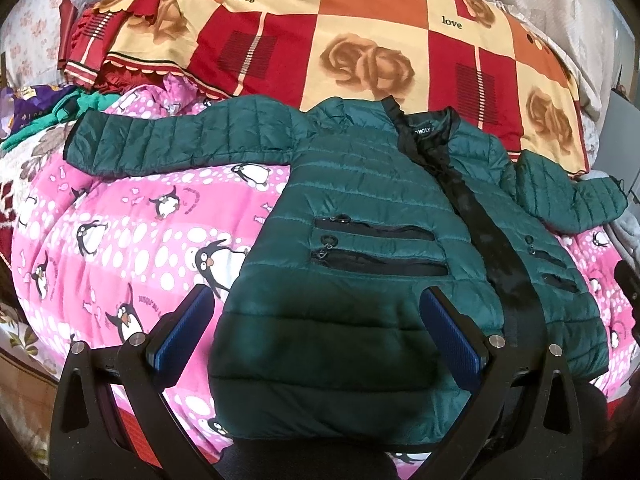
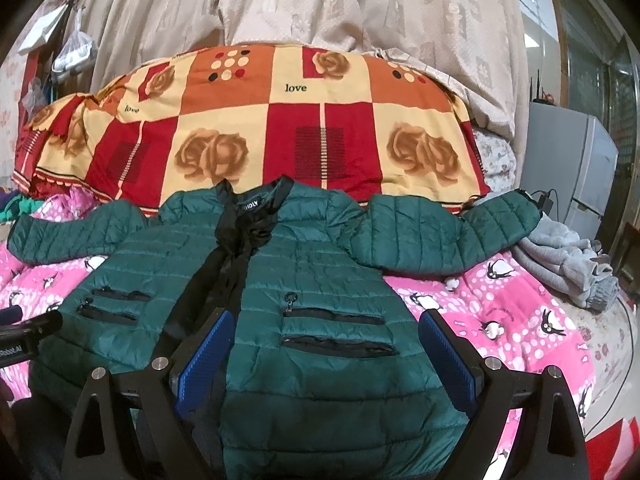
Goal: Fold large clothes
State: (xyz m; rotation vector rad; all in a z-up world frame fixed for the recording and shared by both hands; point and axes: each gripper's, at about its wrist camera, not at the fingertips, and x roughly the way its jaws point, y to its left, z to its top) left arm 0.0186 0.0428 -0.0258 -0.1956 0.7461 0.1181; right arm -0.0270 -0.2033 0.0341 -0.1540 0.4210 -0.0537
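A dark green quilted jacket point(image 1: 360, 208) is lying flat and face up on a pink penguin-print quilt point(image 1: 132, 216), its black front placket running from collar to hem and both sleeves reaching out sideways. Its hem is sitting nearest the tools, and the collar is pointing away from them.

The left gripper point(image 1: 316, 312) is hovering over the hem with its jaws spread wide; the jacket's front panel with two zip pockets is showing between the blue pads point(image 1: 180, 328), which are pinching nothing. The right gripper point(image 2: 326, 332) is hanging over the other front panel, jaws likewise spread wide, nothing caught between them; the black placket is lying just outside its left pad.

Beyond the collar, past both sets of jaws, a red, orange and cream rose-patterned blanket point(image 2: 248, 132) is piled high. To the right of the right jaws, a grey garment point(image 2: 568, 268) is lying crumpled beside the sleeve end. Cream curtains point(image 2: 320, 0) are hanging behind everything.
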